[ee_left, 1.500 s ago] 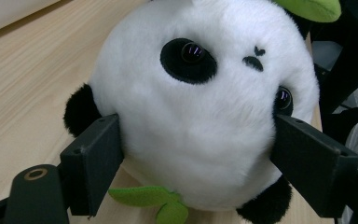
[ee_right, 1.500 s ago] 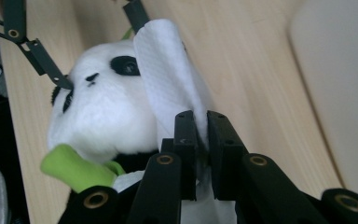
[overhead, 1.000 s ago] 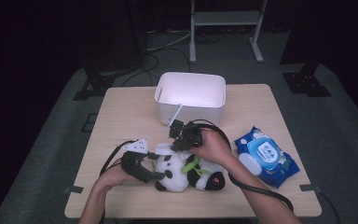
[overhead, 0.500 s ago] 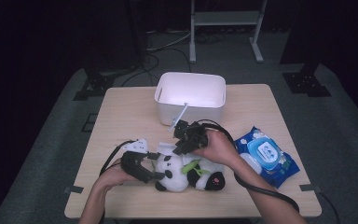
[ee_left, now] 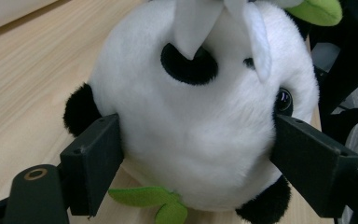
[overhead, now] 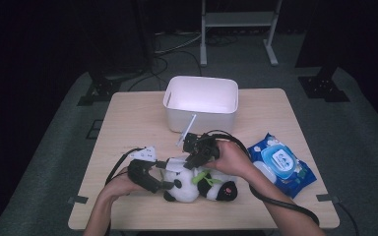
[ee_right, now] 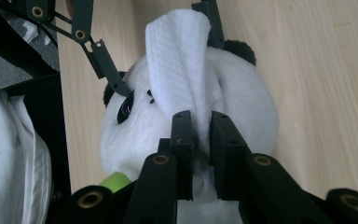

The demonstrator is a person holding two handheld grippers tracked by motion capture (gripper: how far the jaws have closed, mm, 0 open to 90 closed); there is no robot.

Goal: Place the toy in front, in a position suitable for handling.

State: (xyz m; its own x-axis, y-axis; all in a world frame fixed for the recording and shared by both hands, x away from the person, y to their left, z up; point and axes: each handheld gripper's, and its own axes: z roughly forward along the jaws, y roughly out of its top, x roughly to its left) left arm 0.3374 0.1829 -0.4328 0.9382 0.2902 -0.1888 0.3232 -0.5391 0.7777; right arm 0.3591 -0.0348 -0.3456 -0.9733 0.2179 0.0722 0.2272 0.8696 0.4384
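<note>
A black-and-white panda plush (overhead: 204, 186) with green leaf trim lies on the wooden table (overhead: 128, 123) near its front edge. My left gripper (overhead: 170, 185) grips the panda's head (ee_left: 200, 130) from both sides, one jaw pressing into each cheek. My right gripper (overhead: 193, 161) comes down from above, shut on a white wipe (ee_right: 182, 60). The wipe drapes over the top of the panda's head (ee_right: 247, 107), between its eyes. In the left gripper view the wipe (ee_left: 191, 23) hangs down over the panda's forehead.
A white rectangular tub (overhead: 201, 115) stands at the back middle of the table. A blue pack of wet wipes (overhead: 278, 164) lies to the right of the panda, beside the person's right forearm. Cables trail from both grippers.
My right gripper has shifted slightly right and nearer with the wipe on the panda's head. The left gripper and the panda have stayed put.
</note>
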